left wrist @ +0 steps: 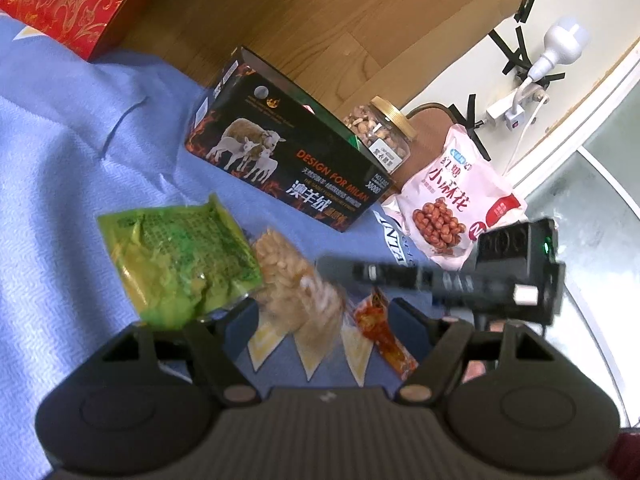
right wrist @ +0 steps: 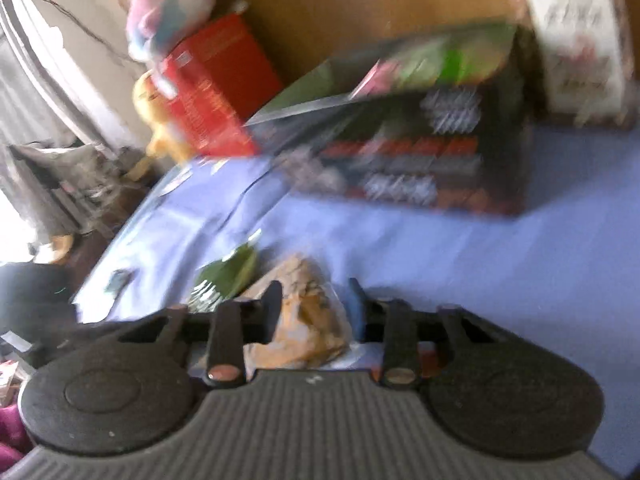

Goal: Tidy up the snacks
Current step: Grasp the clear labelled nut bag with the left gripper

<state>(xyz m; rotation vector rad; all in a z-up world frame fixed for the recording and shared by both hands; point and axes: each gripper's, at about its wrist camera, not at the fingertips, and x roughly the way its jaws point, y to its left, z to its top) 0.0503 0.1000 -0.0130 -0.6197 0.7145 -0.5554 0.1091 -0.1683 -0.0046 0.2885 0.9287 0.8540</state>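
On the blue cloth (left wrist: 80, 160) lie a green packet (left wrist: 180, 256), a clear bag of pale nuts (left wrist: 296, 280) and a small red packet (left wrist: 380, 328). My left gripper (left wrist: 322, 312) stands open just short of the clear bag and touches nothing. My right gripper (left wrist: 340, 268) reaches in from the right. In the blurred right wrist view the clear bag (right wrist: 304, 312) fills the gap of my right gripper (right wrist: 316, 300), and both pads seem to press on it. The green packet (right wrist: 228, 276) lies just left of it.
An open black box (left wrist: 288, 152) printed with sheep stands behind the snacks, with a jar of nuts (left wrist: 384, 128) and a pink snack bag (left wrist: 452, 200) to its right. A red gift bag (left wrist: 68, 0) sits far left. A red box (right wrist: 216, 84) and a plush toy (right wrist: 168, 4) lie beyond.
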